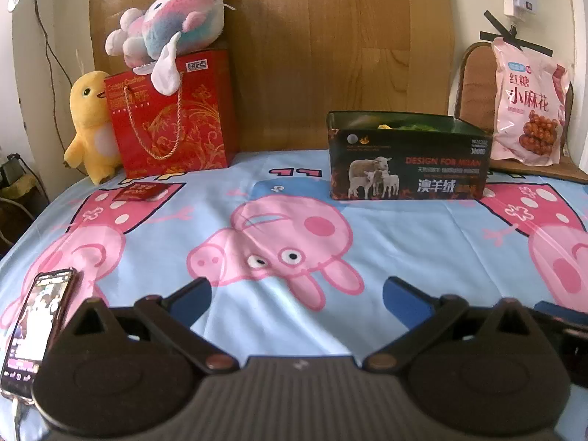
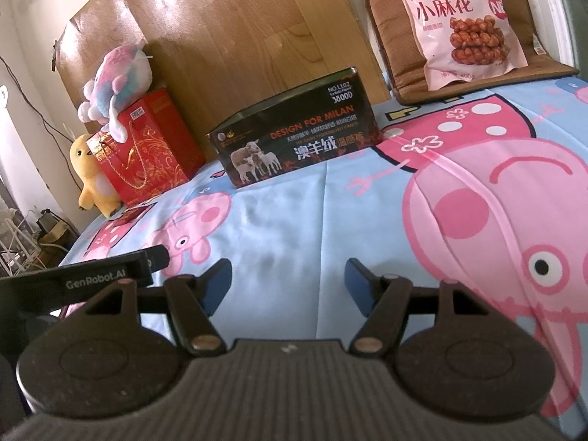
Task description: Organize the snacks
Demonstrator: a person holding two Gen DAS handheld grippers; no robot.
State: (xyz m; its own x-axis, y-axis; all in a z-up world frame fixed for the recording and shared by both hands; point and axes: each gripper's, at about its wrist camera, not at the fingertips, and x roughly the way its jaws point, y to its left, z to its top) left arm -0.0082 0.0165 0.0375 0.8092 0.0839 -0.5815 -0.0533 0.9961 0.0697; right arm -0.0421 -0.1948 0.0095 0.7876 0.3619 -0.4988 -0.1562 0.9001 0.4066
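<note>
A dark open box (image 1: 408, 161) printed with sheep stands at the far side of the cartoon-pig sheet (image 1: 294, 330); yellow and green snacks (image 1: 404, 126) show inside it. The same box (image 2: 294, 143) appears in the right wrist view. A small red snack packet (image 1: 141, 192) lies on the sheet at the far left, in front of a red gift bag (image 1: 169, 117). A pink snack bag (image 1: 529, 106) leans on a chair at the right, also the pink bag (image 2: 459, 18). My left gripper (image 1: 297, 296) is open over bare sheet. My right gripper (image 2: 290, 277) is open, nothing between its fingers.
A phone (image 1: 36, 330) with a lit screen lies at the near left. A yellow plush chick (image 1: 92, 125) and a pink-blue plush (image 1: 172, 25) sit by the gift bag. A wooden board (image 1: 330, 36) backs the bed. The left gripper's body (image 2: 84, 279) reaches in at the right view's left edge.
</note>
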